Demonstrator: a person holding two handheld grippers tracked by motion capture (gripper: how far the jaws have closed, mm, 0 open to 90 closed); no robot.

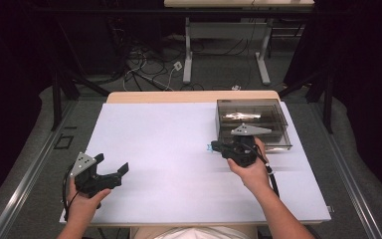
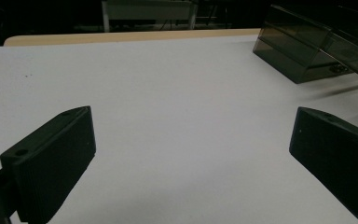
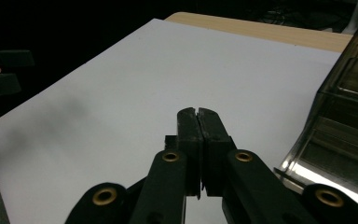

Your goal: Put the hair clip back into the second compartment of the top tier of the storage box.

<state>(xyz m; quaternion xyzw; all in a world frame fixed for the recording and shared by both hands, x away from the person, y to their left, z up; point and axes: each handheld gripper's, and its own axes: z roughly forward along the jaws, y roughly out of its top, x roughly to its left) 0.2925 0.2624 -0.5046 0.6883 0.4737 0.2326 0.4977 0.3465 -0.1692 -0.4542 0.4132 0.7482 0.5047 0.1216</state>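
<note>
My right gripper [image 1: 214, 146] hovers over the white table top [image 1: 164, 144], just left of a smoky transparent box [image 1: 251, 117], and points left. In the right gripper view its jaws [image 3: 198, 113] are pressed together and I see nothing between them. A tiny pale-blue speck [image 1: 209, 147] lies right at its tips in the high view; I cannot tell whether it is held. My left gripper [image 1: 113, 164] stays at the front left of the table, and its jaws [image 2: 191, 119] stand wide apart over bare white surface.
The box [image 2: 307, 46] has a lid and compartments, with something shiny inside [image 1: 241, 116]. It fills the right edge of the right gripper view [image 3: 349, 116]. A wooden table edge [image 1: 189, 96] runs along the back. Behind it are desk legs and cables on the floor.
</note>
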